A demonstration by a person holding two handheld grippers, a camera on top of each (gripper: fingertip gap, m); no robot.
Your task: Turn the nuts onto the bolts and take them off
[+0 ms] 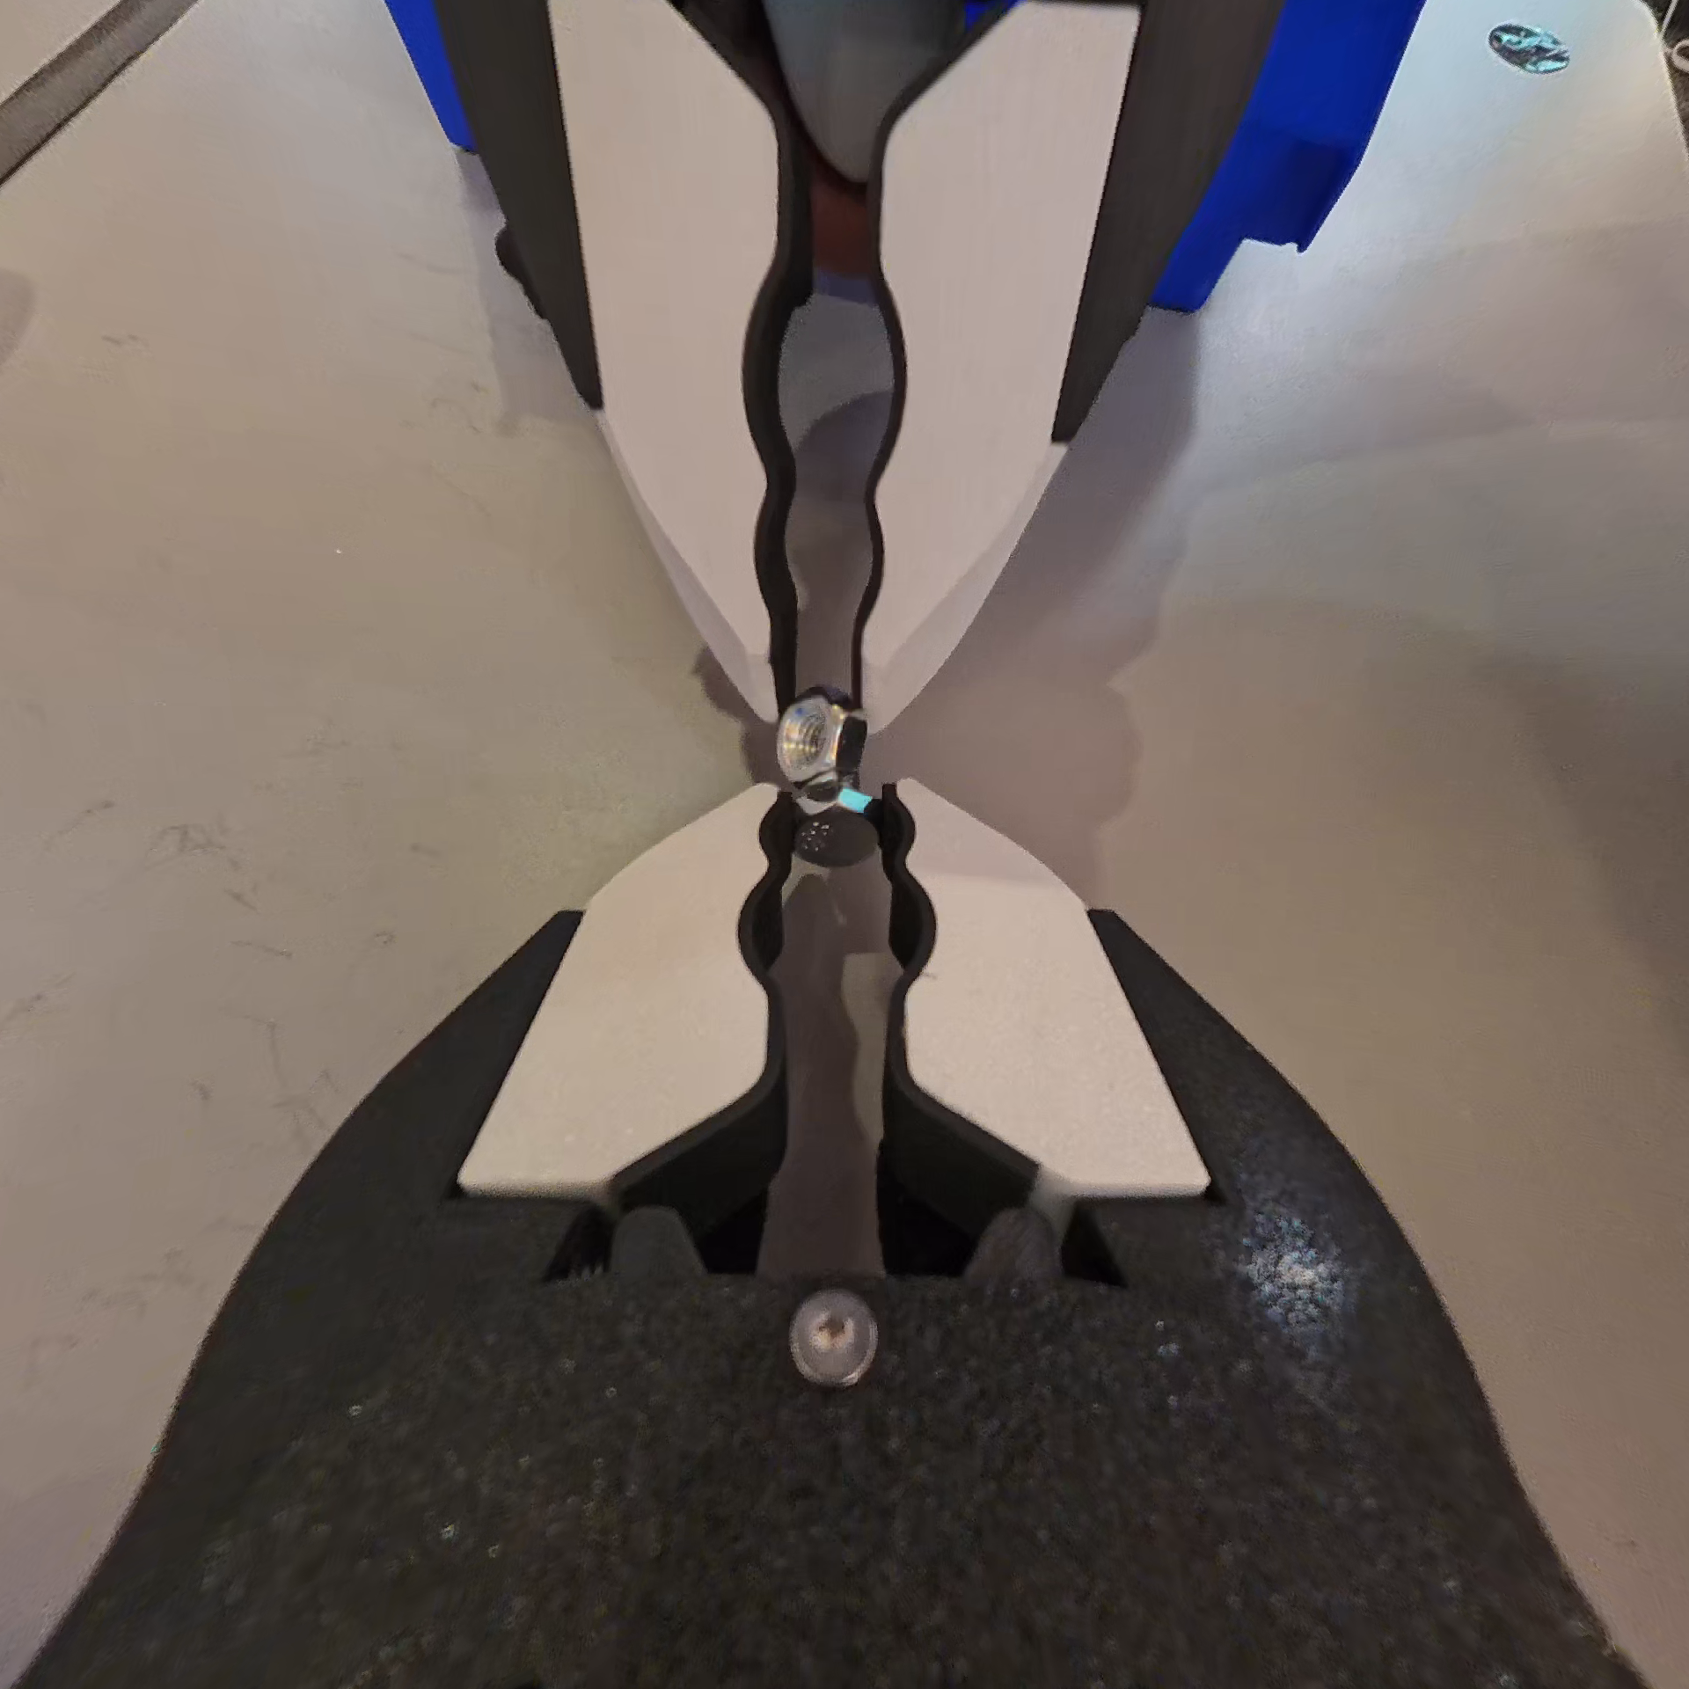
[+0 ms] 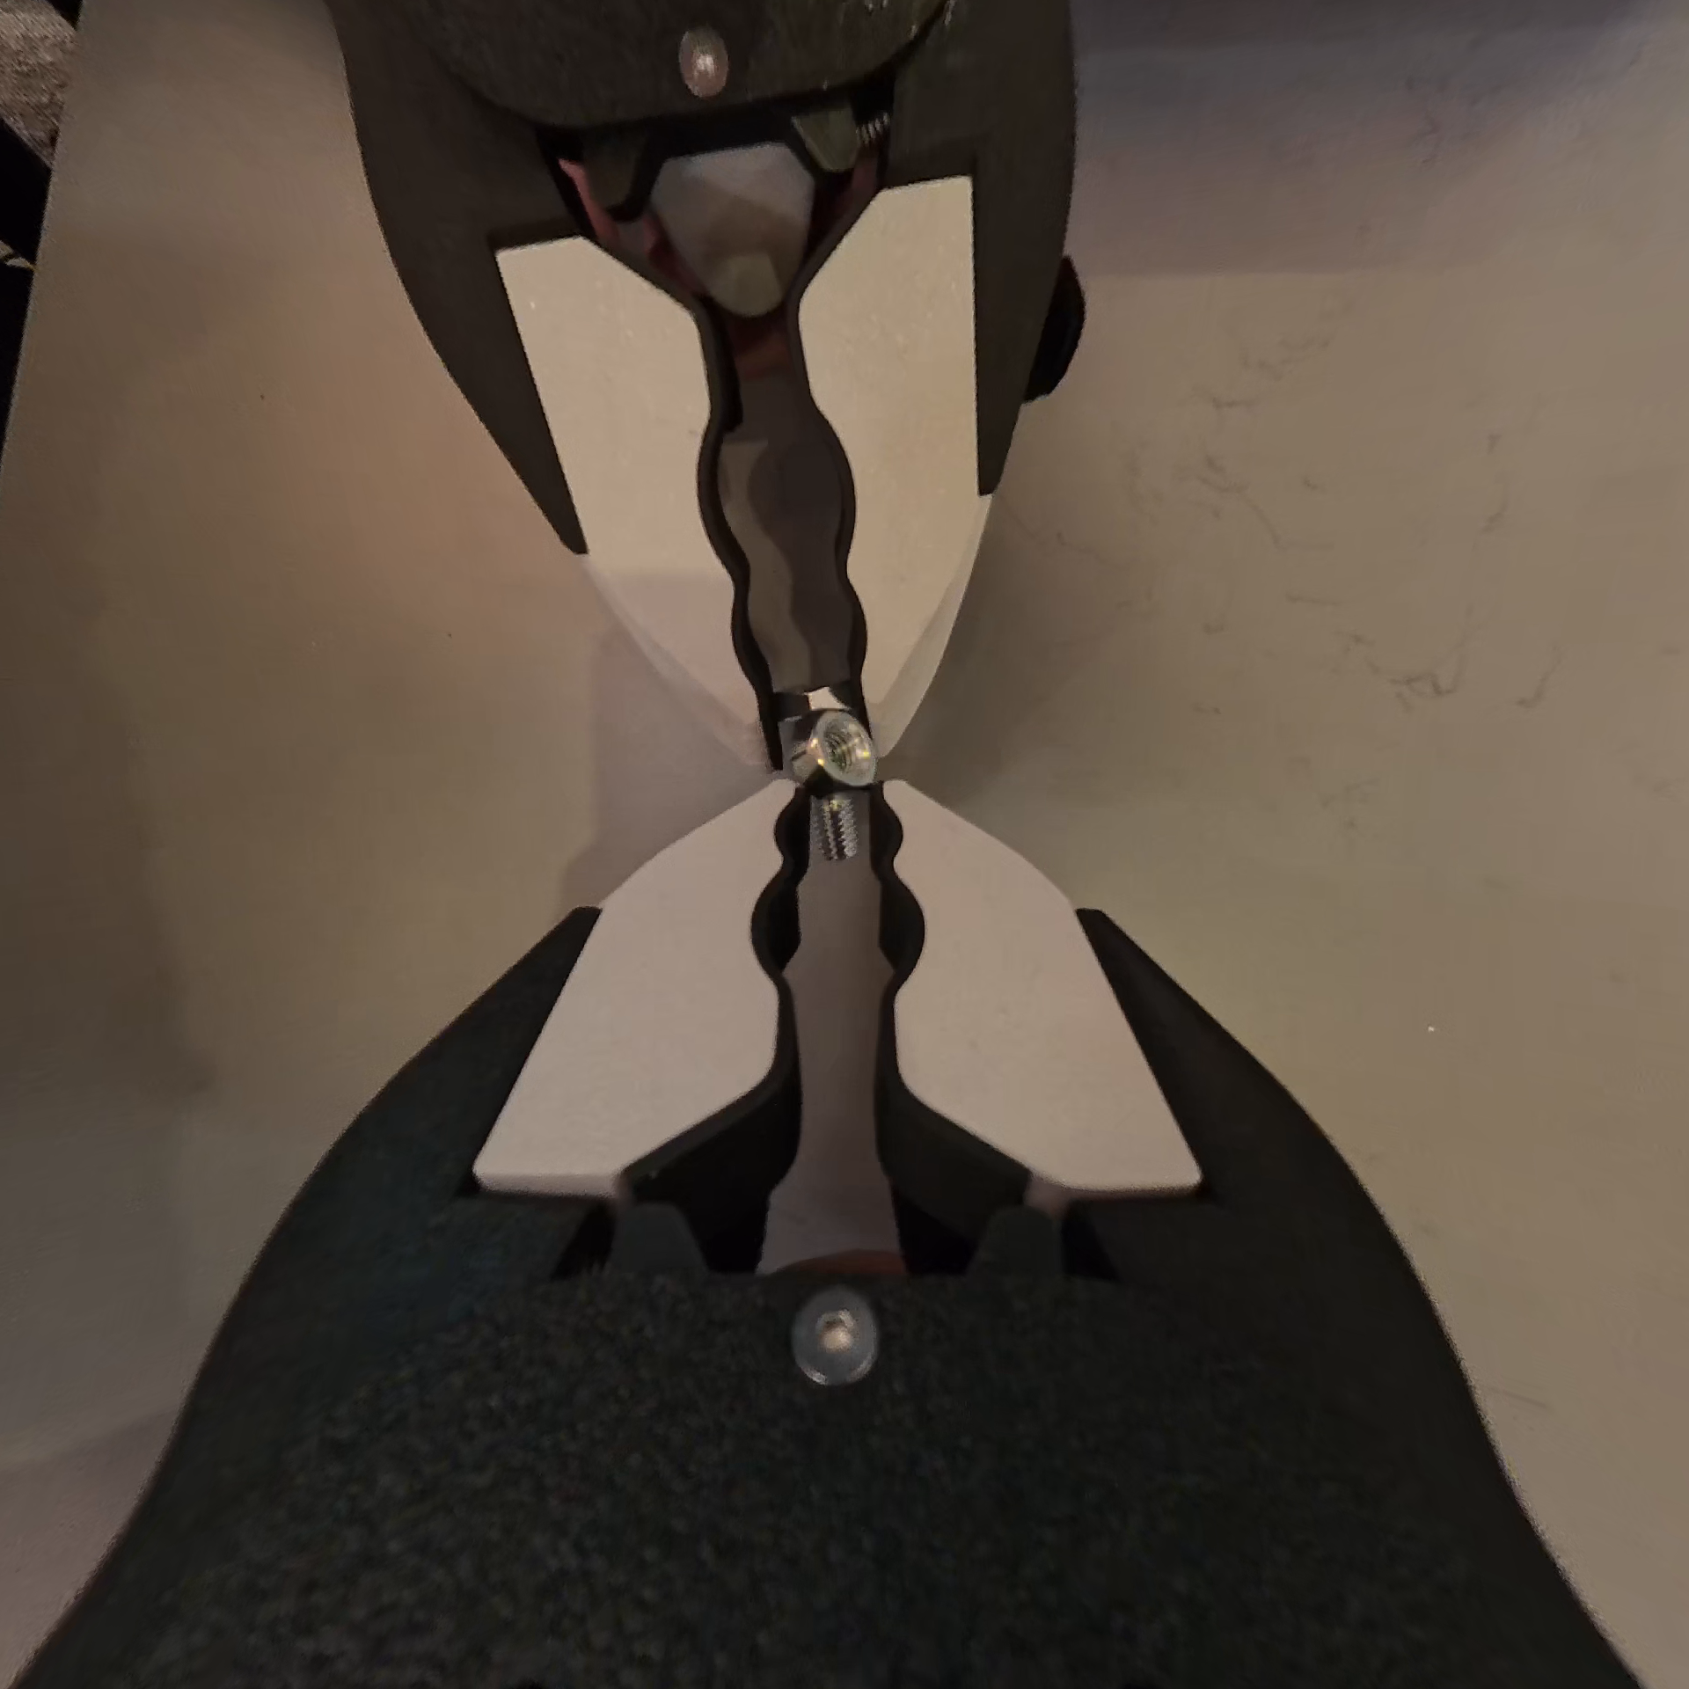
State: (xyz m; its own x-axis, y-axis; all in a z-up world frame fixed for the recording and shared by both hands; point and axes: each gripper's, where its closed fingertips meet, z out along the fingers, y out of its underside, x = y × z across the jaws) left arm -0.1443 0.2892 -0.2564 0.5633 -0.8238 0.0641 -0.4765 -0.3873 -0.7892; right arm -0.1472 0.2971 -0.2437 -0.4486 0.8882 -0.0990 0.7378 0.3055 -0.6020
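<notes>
Now your left gripper [image 1: 827,836] pinches the bolt [image 1: 830,839] by its head, while the right gripper [image 2: 827,827], tip to tip with it above the table [image 1: 274,640], has jaws narrow around the threads. The nut [image 2: 839,742] is clamped in the left tips, its bore skewed off the bolt's axis; square it first.

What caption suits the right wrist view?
Right gripper pinches a bolt, left gripper a nut, tip to tip.

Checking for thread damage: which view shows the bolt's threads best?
Right wrist view: the bolt shows its threaded shank just below the nut. Left wrist view shows only its dark round head, end-on.
</notes>
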